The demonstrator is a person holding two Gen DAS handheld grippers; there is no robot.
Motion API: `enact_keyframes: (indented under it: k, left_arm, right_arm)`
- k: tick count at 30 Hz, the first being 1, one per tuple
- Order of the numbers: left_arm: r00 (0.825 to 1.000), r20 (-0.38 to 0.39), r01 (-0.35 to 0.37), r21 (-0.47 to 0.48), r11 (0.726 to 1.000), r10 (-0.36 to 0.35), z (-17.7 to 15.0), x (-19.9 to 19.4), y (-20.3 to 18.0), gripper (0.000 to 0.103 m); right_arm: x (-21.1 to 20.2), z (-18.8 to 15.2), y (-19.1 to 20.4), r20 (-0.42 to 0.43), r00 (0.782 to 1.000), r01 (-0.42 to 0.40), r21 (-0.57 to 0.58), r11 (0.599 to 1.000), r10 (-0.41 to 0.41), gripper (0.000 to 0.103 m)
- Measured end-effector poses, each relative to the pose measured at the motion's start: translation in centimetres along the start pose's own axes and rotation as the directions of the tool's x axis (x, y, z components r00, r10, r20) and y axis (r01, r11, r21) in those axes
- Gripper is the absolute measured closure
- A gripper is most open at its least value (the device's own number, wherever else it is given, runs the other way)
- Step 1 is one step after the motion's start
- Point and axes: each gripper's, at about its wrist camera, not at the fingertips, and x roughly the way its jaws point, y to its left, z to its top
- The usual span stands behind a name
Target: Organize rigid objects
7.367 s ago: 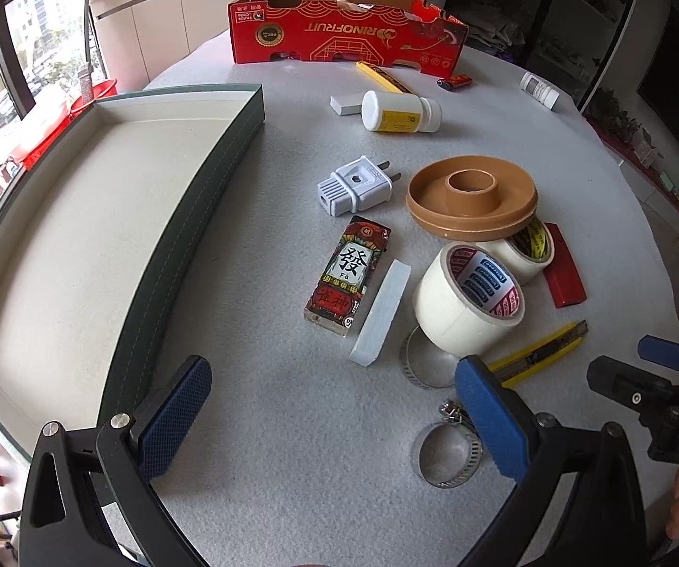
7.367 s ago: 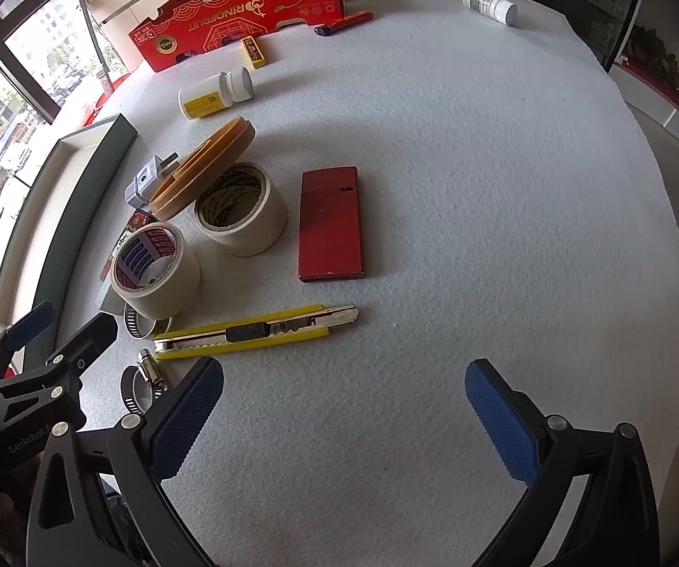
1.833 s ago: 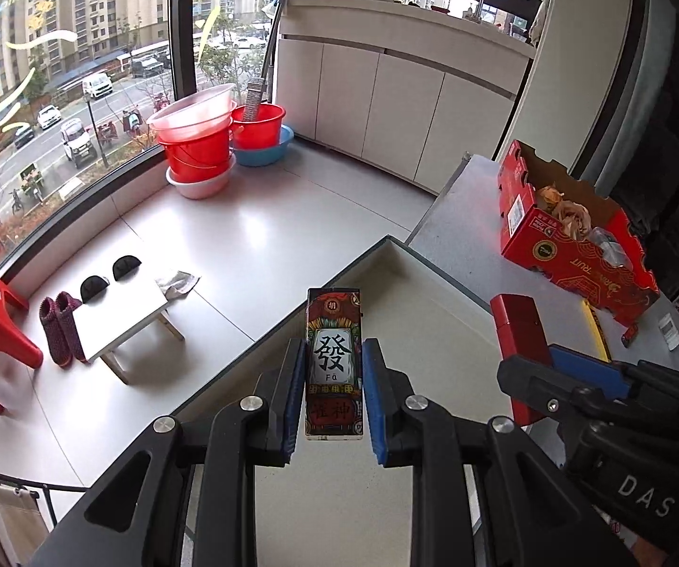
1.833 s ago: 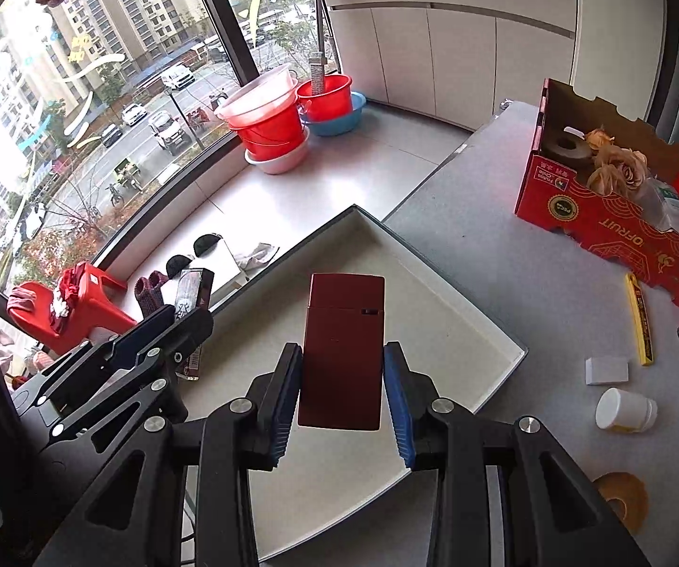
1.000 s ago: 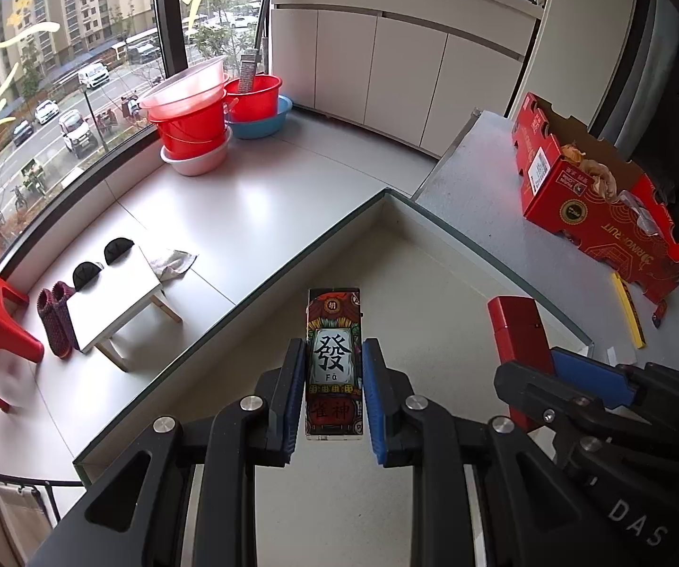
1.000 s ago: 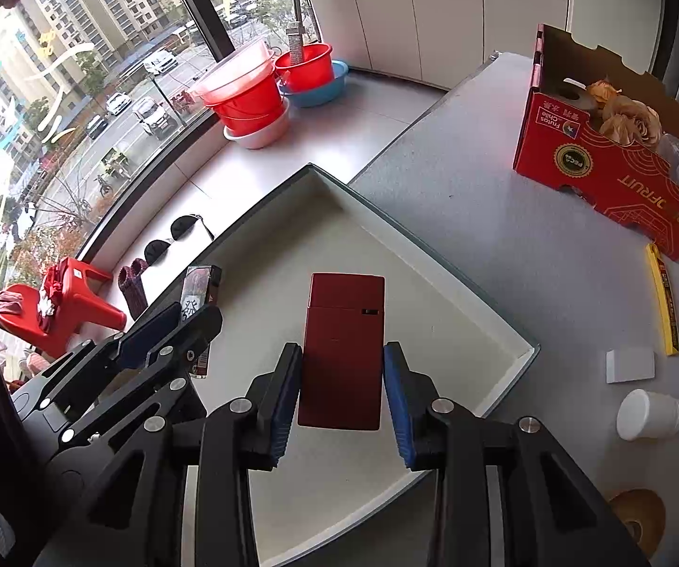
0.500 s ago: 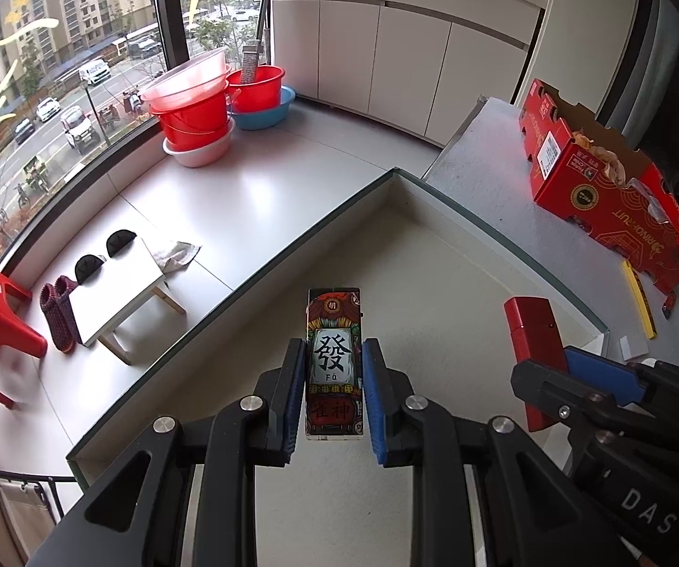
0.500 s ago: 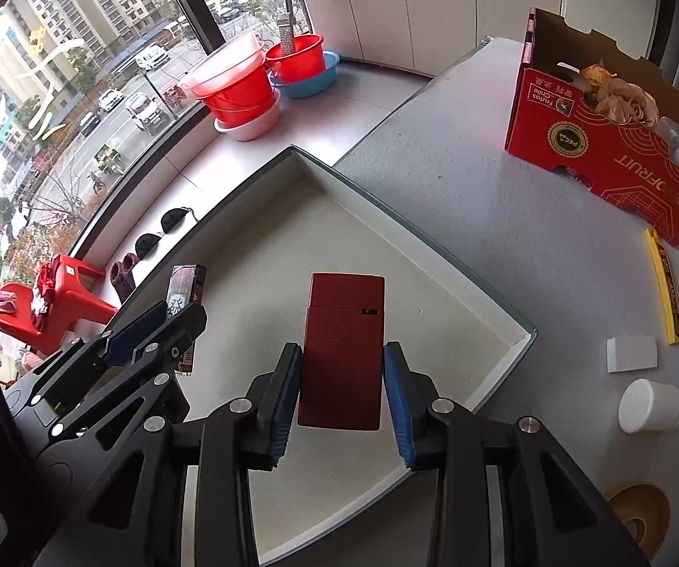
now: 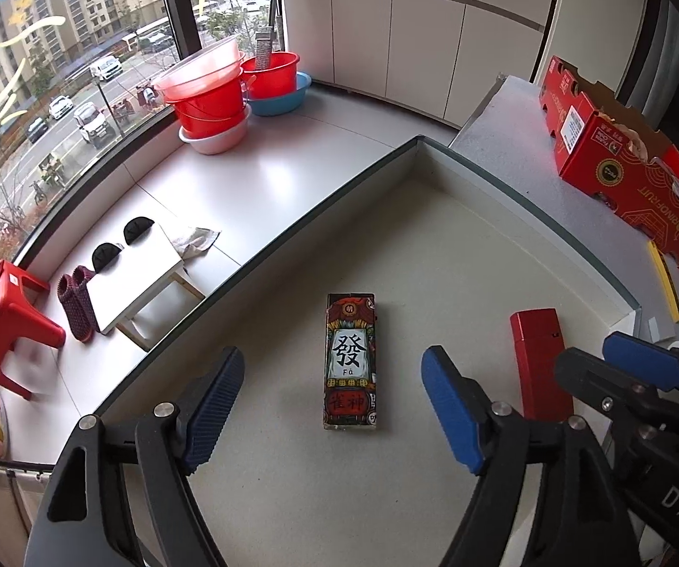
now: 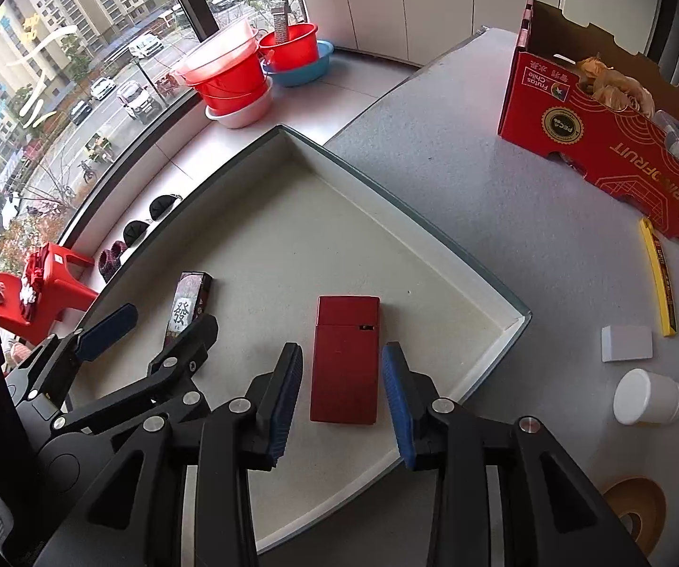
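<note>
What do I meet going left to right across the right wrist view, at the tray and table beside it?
Decorated box with a Chinese character → plain red rectangular box → tray's grey right rim → small white block → white-capped bottle.

Daylit window (image 9: 79,71) (white cabinets (image 9: 410,47))
</note>
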Motion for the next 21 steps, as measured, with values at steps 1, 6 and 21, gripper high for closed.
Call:
enact_keyframes:
  k: [1, 6, 21]
  left_arm:
    - [1.0, -0.012, -0.003, -0.011, 1.0, 0.003, 0.0, 0.1, 0.4, 0.018]
    - [0.998, -0.009, 0.053, -0.055, 0.997, -0.054, -0.5, -0.3, 1.7, 0.0]
    - [0.976, 0.024, 0.213, 0.091, 0.973, -0.216, -6.7, -8.5, -2.2, 0.0]
  right_arm:
    - [-0.4, 0.0, -0.1, 0.012, 1.0, 0.022, -0.003, 1.0, -0.022, 0.044]
    - [-3.1, -0.4, -1.2, 0.091, 0.996, 0.022, 0.019, 1.0, -0.024, 0.006]
    - [-14.0, -9.7, -6.6, 0.224, 0.973, 0.008, 0.201, 0.979, -0.054, 0.006]
